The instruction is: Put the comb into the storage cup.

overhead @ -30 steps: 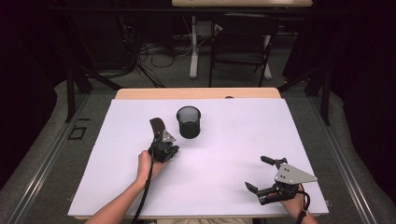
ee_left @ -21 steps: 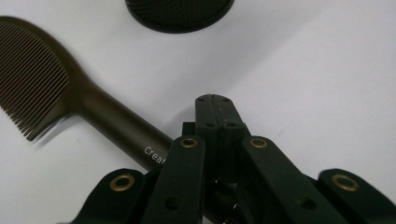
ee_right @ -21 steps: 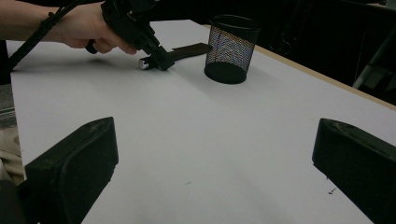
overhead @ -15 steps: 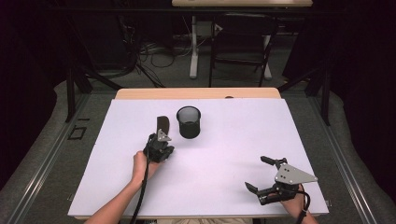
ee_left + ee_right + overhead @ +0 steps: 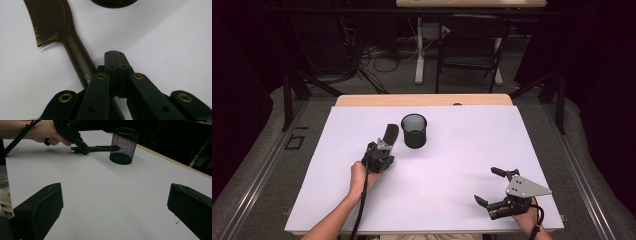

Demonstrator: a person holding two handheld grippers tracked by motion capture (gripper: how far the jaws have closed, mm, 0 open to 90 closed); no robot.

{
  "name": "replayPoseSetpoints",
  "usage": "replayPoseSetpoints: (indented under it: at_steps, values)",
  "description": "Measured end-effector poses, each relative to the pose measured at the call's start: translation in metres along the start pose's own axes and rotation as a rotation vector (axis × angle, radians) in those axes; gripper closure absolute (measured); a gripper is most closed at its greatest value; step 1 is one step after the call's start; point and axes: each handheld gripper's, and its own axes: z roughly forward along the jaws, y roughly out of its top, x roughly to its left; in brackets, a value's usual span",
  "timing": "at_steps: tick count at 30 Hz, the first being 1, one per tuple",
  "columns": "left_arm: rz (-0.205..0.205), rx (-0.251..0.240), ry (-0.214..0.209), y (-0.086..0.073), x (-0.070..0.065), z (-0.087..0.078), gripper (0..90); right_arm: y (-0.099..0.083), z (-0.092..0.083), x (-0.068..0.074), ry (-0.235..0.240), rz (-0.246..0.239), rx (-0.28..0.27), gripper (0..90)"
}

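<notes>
A dark brown comb (image 5: 390, 134) lies flat on the white table (image 5: 452, 165), just left of a black mesh cup (image 5: 414, 131). My left gripper (image 5: 383, 146) rests over the comb's handle end, held by a hand. In the left gripper view its jaws (image 5: 113, 53) are shut against each other with nothing between them. The comb (image 5: 62, 30) runs along their left side, its handle passing under the gripper's body. My right gripper (image 5: 487, 186) sits near the front right of the table, open and empty. From the right gripper view (image 5: 115, 202), the left gripper (image 5: 83, 151) touches the comb (image 5: 100, 148) beside the cup (image 5: 123, 145).
The table's wooden far edge (image 5: 422, 100) lies behind the cup. Beyond it are a chair (image 5: 472, 45), table legs and cables on the floor. A cable (image 5: 362, 210) trails from the left gripper along the forearm.
The comb's toothed end has swung to the right, towards the cup. The left hand shifted slightly with it. The right gripper has stayed still.
</notes>
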Motion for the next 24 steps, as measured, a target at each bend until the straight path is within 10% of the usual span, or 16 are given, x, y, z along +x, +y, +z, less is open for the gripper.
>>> replayPoseSetpoints:
  at_steps: [24]
  values:
    - [-0.009,0.013,0.013,0.0004,0.0066,-0.0028,82.1,0.0003,-0.0002,0.0004,0.002,-0.005,-0.002,0.0]
